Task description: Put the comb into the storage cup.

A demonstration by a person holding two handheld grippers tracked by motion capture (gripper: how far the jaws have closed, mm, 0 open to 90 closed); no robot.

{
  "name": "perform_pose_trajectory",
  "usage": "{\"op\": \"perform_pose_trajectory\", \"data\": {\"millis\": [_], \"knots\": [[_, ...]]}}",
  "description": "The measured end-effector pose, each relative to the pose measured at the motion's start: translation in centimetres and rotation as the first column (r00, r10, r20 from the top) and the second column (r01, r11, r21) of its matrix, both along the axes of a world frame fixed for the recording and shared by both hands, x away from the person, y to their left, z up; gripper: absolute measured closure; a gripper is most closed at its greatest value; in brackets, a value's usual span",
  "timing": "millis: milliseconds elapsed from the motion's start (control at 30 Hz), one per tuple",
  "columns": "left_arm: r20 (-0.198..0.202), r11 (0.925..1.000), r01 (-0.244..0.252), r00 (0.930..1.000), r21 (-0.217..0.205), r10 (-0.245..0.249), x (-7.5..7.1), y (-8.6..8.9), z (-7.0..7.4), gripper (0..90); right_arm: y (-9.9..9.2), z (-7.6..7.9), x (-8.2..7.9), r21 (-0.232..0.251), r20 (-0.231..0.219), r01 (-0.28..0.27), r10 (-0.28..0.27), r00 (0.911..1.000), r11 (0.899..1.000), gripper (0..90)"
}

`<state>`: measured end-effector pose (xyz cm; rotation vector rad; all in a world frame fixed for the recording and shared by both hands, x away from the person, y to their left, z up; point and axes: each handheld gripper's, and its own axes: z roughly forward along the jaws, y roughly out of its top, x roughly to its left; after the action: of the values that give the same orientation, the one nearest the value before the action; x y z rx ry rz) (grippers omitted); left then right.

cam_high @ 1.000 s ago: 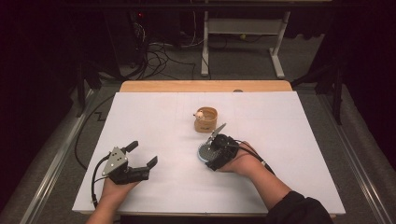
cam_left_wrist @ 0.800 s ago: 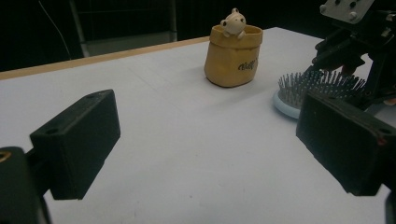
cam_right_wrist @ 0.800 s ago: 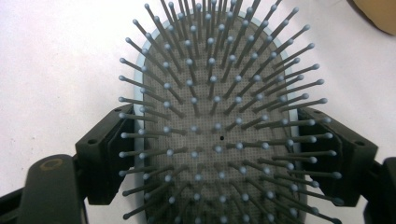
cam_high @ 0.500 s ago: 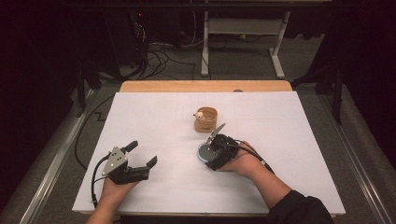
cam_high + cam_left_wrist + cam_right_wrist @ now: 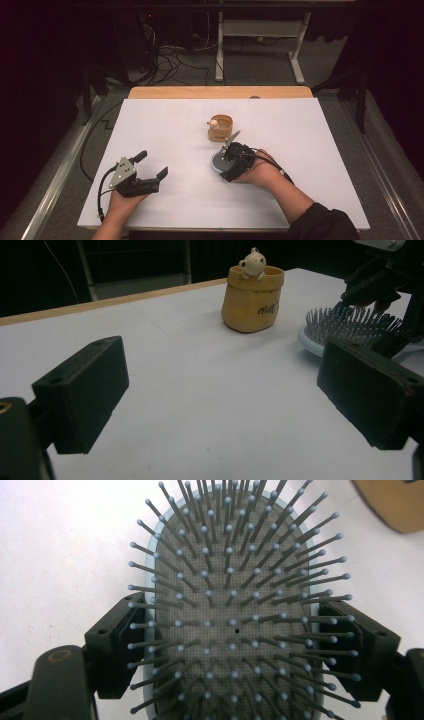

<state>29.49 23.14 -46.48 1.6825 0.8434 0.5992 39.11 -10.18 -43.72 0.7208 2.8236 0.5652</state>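
Note:
A light-blue hairbrush (image 5: 217,163) lies bristles up on the white table (image 5: 165,125), just right of centre. My right gripper (image 5: 226,161) reaches over it from the right, and its black pads (image 5: 112,645) sit against both sides of the brush head (image 5: 230,605), shut on it. At the front left my left gripper (image 5: 152,164) rests open, with nothing between its jaws, which stand wide apart in the left gripper view (image 5: 220,390). That view also shows the brush (image 5: 350,325) at the right with the other gripper over it.
A tan pouch-shaped pot (image 5: 221,128) with a small cream figure (image 5: 252,262) on its rim stands just behind the brush. A wooden strip (image 5: 220,92) runs along the table's far edge. Cables and a desk frame lie on the floor beyond.

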Motion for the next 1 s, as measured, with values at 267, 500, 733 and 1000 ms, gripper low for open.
{"op": "perform_pose_trajectory", "data": {"millis": [267, 500, 733, 1000], "knots": [[-0.004, 1.0, 0.0, 1.0, -0.001, 0.0, 0.1, 0.0, 0.0, 7.2, -0.9, 1.3, -0.5, 0.038, 0.029, 0.015, -0.016, 0.9994, 0.999, 20.7], [-0.005, 1.0, 0.001, 1.0, -0.001, -0.001, 0.0, 0.0, 0.0, 7.2, -2.2, 2.4, -1.0, 0.058, 0.051, 0.038, -0.041, 0.9979, 0.998, 20.7], [-0.006, 1.0, -0.001, 1.0, 0.003, 0.001, 0.0, -0.1, 0.0, 7.2, -4.0, 2.8, -1.5, 0.062, 0.058, 0.063, -0.067, 0.9961, 0.996, 20.6], [-0.006, 1.0, 0.001, 1.0, 0.003, -0.001, 0.1, -0.2, -0.1, 7.1, -6.2, 2.9, -2.2, 0.057, 0.06, 0.092, -0.096, 0.9936, 0.994, 20.6]]}}
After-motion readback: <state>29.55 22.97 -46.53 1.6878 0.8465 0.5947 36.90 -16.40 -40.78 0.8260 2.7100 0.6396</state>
